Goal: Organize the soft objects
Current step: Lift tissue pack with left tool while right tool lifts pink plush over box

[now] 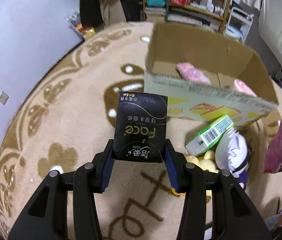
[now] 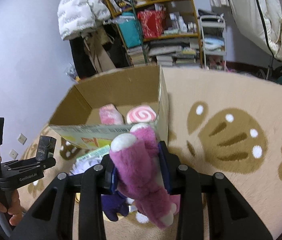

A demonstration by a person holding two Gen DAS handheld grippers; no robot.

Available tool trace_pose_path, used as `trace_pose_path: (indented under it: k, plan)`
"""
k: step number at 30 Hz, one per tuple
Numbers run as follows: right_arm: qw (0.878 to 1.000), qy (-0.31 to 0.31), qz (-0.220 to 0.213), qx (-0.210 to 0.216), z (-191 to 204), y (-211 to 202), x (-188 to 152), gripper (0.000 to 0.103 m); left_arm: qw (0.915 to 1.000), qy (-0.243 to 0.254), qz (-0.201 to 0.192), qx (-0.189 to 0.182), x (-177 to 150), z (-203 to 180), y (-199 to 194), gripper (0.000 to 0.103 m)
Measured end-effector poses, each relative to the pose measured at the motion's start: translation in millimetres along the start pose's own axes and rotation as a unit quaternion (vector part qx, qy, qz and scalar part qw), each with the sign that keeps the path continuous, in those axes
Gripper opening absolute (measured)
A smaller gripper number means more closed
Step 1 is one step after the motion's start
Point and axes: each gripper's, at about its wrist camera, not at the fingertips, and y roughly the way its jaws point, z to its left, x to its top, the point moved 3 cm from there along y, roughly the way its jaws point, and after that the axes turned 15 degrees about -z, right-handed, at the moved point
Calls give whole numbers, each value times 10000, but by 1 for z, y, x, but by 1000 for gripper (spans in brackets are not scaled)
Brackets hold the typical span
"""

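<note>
Soft things are going into the cardboard box [image 2: 109, 92] on the beige rug [image 1: 60, 110]: two pink rolled towels [image 2: 142, 116] already lie inside. The left gripper [image 1: 139, 156] clenches a black tissue pack [image 1: 141, 124] above the rug, near the box's front wall. The right gripper [image 2: 139, 162] squeezes a pink plush toy [image 2: 141, 168], held over the box's near right corner.

Both fisheye views are evenly, softly lit with a cool indoor cast, without hard shadows or glare. Straight lines bow toward the black circular borders at the corners. Motion blur smears the open brown cardboard box [image 1: 199, 46] and the beige patterned carpet [image 2: 231, 104].
</note>
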Motion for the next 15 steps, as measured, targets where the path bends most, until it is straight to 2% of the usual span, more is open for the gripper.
trace_pose_path:
  k: [7,15]
  plan:
    - [9979,-58,-619,199,12,-32,25,36,9963,-46,-854,106,18,11,-38,45]
    - [9933,-171,-1086,364,25,-45,50,36,9880,-19,-1540,120,41,8,-66,45]
